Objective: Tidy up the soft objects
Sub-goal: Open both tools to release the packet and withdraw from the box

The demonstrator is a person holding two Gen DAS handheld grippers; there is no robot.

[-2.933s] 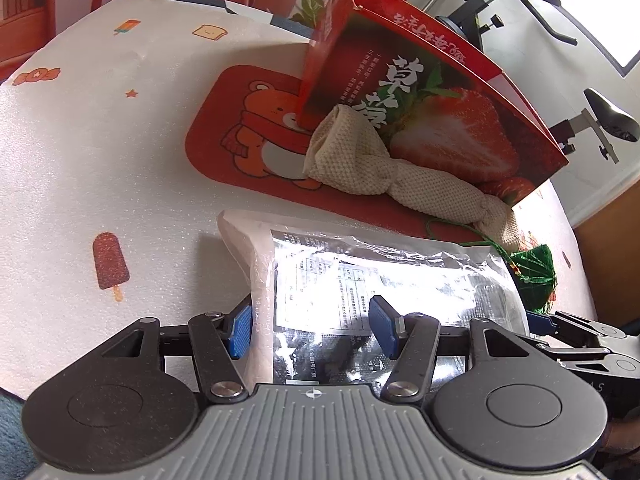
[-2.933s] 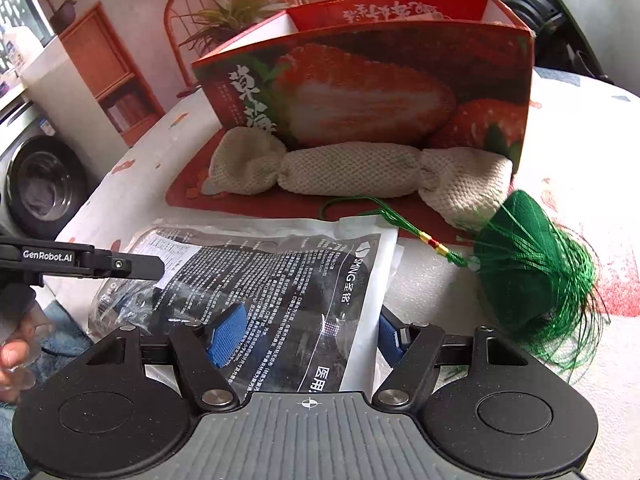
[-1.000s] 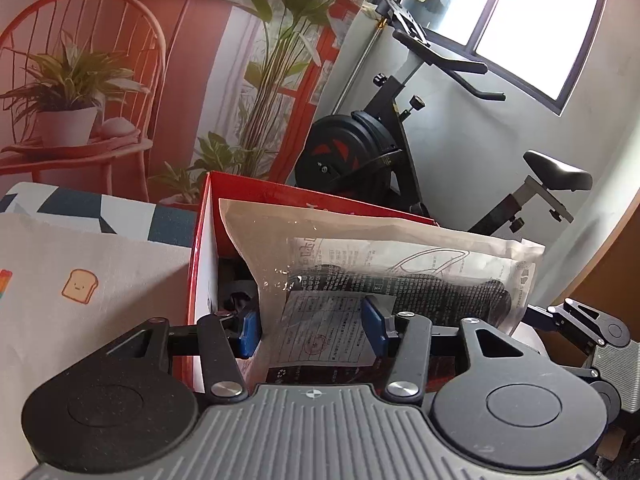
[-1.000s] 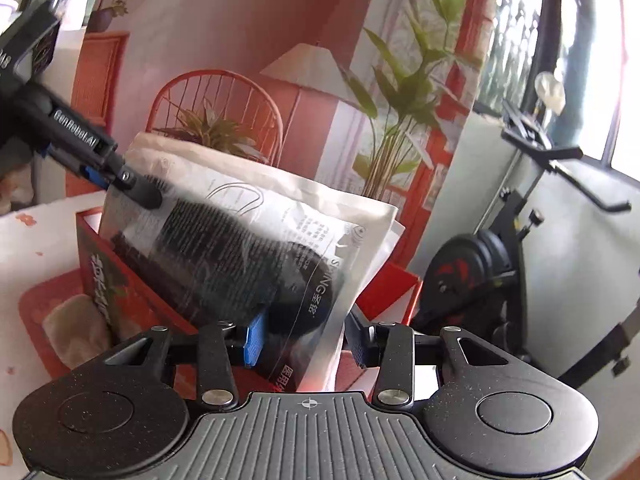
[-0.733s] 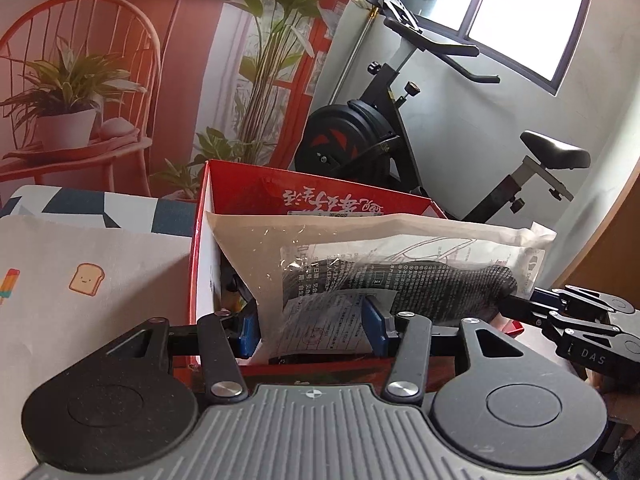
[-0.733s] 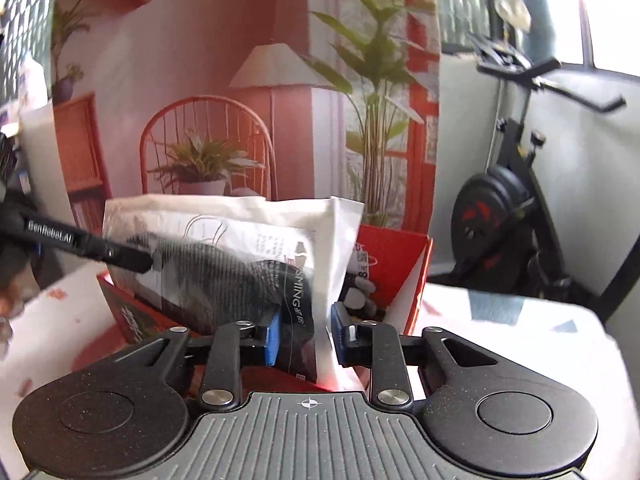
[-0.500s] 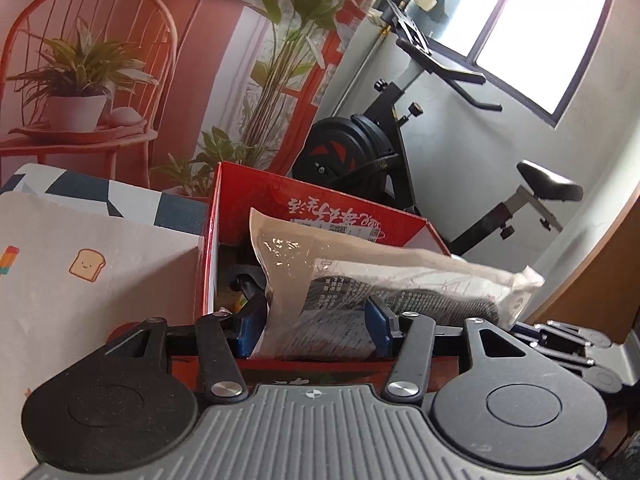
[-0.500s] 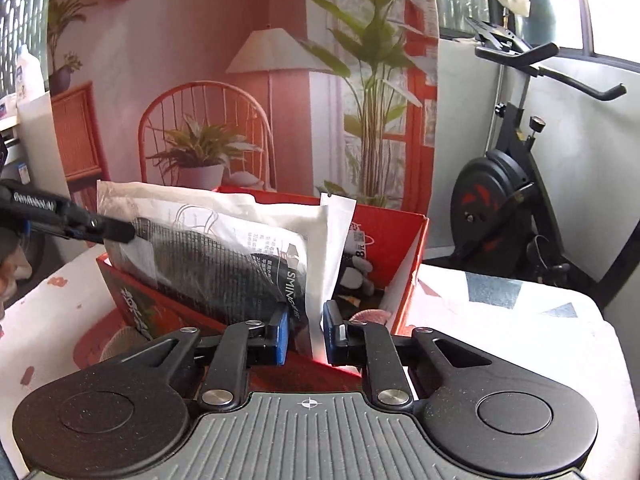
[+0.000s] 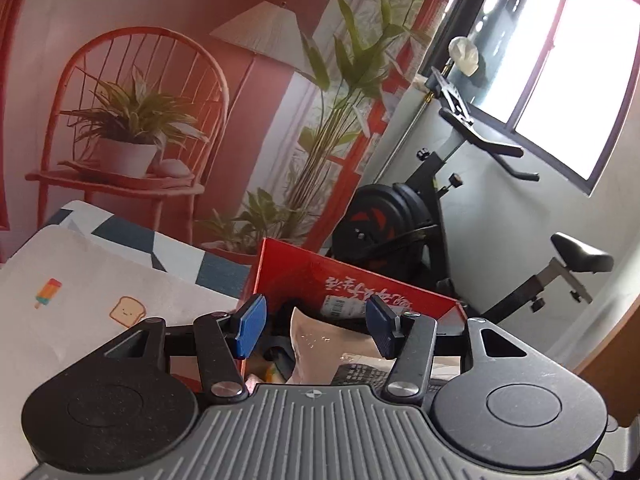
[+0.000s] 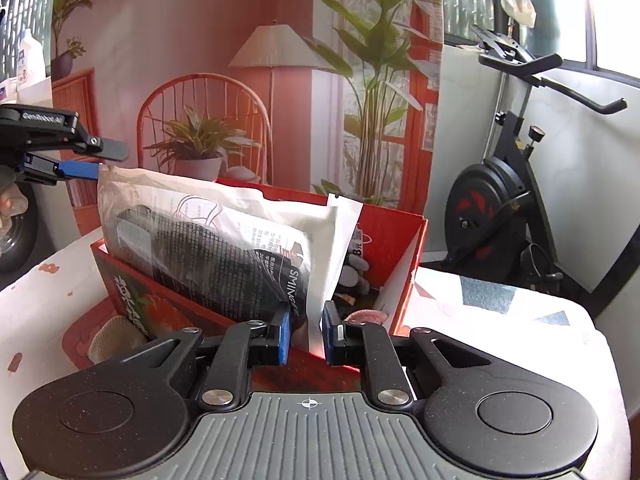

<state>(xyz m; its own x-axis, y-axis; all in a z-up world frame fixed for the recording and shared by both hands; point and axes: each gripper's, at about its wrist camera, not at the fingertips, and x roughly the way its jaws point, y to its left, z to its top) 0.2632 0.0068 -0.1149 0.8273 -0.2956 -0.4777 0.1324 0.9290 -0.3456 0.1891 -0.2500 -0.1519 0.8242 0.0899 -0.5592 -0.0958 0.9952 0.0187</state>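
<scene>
Standing in the red box (image 10: 404,264), the packet (image 10: 224,240) has left the left gripper's (image 9: 316,328) jaws.

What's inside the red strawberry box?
A big plastic packet stands in the red box, sticking out above its rim. Grey glove fingers peek out behind it. The packet hides the rest.

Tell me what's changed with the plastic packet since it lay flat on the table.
Both grippers lifted the plastic packet and stood it inside the red strawberry box. The left gripper has let go; the right gripper still pinches its edge. The box and mesh pouch stayed put.
</scene>
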